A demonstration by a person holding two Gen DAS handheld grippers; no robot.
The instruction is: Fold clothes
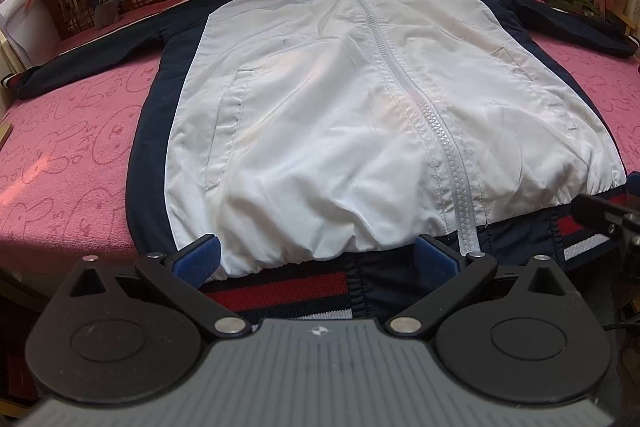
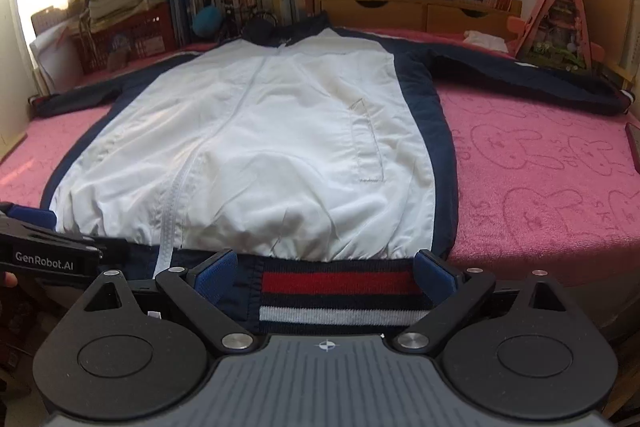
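- Jacket (image 1: 340,99) lies flat on the pink blanket (image 1: 72,155), zipped, sleeves out to 9 & 3 o'clock, collar at 12.
- Your left gripper (image 1: 316,259) is wide open, holding nothing, at the striped hem (image 1: 280,297) at 6.
- Your right gripper (image 2: 324,273) is wide open too, w/ the hem between its fingers.

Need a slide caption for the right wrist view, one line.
Open right gripper poised at the striped hem of a zipped white-and-navy jacket laid flat on a pink bedspread, left gripper alongside.

Each black hand-held gripper (image 1: 316,259) (image 2: 324,271) has blue fingertip pads (image 1: 198,259), silver screws, and a ribbed grey body.
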